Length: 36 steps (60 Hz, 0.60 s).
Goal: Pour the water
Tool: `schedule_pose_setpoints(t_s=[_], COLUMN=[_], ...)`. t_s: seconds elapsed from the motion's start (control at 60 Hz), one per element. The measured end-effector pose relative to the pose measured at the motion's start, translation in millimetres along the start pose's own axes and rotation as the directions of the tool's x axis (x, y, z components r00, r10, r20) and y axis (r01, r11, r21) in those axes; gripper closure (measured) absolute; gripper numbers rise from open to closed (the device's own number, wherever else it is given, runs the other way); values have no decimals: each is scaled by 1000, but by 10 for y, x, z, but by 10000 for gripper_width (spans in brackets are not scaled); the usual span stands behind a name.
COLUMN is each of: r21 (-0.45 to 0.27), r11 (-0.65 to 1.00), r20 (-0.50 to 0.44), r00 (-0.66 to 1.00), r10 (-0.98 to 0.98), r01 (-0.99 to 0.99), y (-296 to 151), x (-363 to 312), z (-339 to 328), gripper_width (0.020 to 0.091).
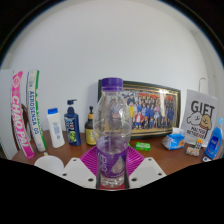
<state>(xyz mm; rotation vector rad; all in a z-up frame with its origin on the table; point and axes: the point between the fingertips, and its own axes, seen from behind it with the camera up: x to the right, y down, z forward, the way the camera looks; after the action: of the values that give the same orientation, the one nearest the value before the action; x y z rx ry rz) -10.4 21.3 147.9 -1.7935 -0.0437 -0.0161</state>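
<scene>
**Securing the bottle before the pour**

Between the two fingers, the water bottle [113, 135] stands upright with its purple cap on, its lower body flanked by the white fingertips of the gripper [112, 176]. Whether the pads press on the bottle or leave a gap cannot be told from this view. It appears to rest on the wooden table [160, 157], over a purple coaster [93, 158]. No receiving vessel is identifiable. Recommended: confirm firm contact on both sides, lift vertically, keep clear of the framed photo [152, 106] behind.
</scene>
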Motion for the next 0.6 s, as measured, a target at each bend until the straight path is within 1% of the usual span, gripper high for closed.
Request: schedule_pose_setpoints(t_s=[0.067,0.217,0.233,0.25,0.333,0.45,0.5,0.517,0.55,0.6], r21=[-23,-62,-67,-36,-23,-26,-49,-62,-87,-123], r11=[1000,998,997,999,1000,999,999,998,996,992], r20=[-2,14,13,7,-5,-5,-6,-8,-6,-1], r00=[1000,1000,1000,1000,1000,1000,1000,1000,1000,1000], r10=[-14,-25,-25,-21,2,19,18,18,21,25], r01=[14,26,26,21,-2,-19,-18,-19,-22,-25], y=[250,641,671,609,647,645,674,690,716,738], x=[32,-18,-12,-9,11,14,15,13,-5,-35], z=[70,136,123,119,95,99,90,84,55,-17], gripper_width=[790,790,778,782,777,652,595,565,461,261])
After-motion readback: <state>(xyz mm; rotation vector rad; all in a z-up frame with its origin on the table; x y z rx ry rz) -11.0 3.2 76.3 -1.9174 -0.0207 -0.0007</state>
